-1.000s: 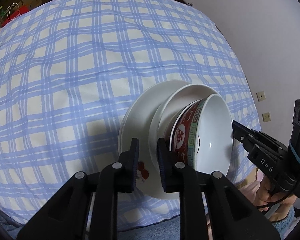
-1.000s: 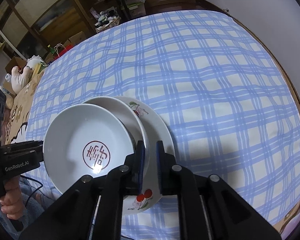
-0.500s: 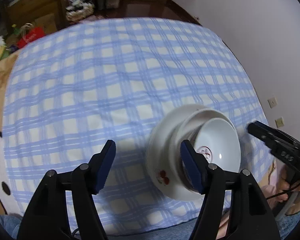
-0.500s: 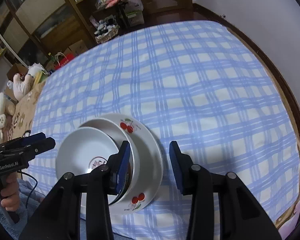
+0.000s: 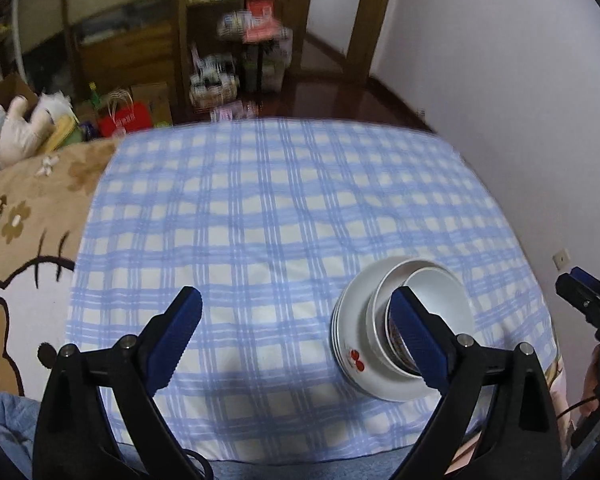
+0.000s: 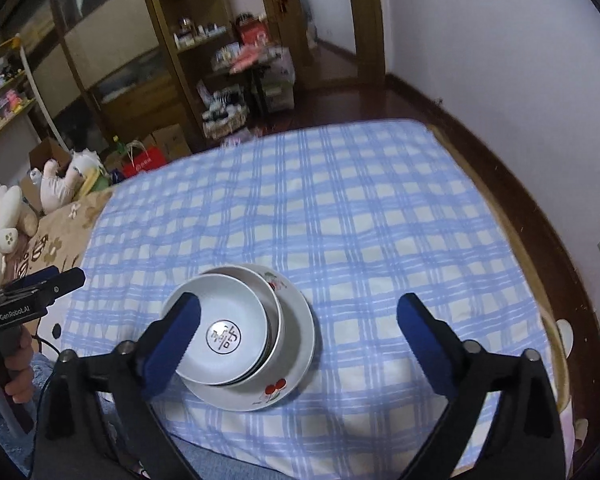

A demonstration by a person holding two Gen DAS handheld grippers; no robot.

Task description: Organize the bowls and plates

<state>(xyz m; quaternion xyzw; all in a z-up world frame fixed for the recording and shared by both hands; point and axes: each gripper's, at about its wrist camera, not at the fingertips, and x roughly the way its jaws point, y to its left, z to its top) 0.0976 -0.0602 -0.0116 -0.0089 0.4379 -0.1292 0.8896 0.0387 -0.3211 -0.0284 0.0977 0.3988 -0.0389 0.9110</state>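
Spreading across the bed: a blue-checked cloth point(image 6: 380, 208), bare but for one stack of crockery near its close edge. Sitting lowest in that stack: a wide cherry-printed plate point(image 6: 292, 380), flat on the cloth. Nesting in the plate: a shallower white dish point(image 6: 274, 300), and inside that a white bowl point(image 6: 220, 320) with a round red-brown emblem at its bottom. Showing in the left view as the same pile: plate point(image 5: 352, 356) under bowl point(image 5: 440, 296). Hanging over the stack: right gripper point(image 6: 298, 320), jaws having just been opening, now spread wide and gripping nothing. Hovering likewise: left gripper point(image 5: 296, 316), just opened, pinching nothing, one blue pad crossing in front of the bowl. Looking finished, judging by the tidy nesting and no loose pieces anywhere in view.
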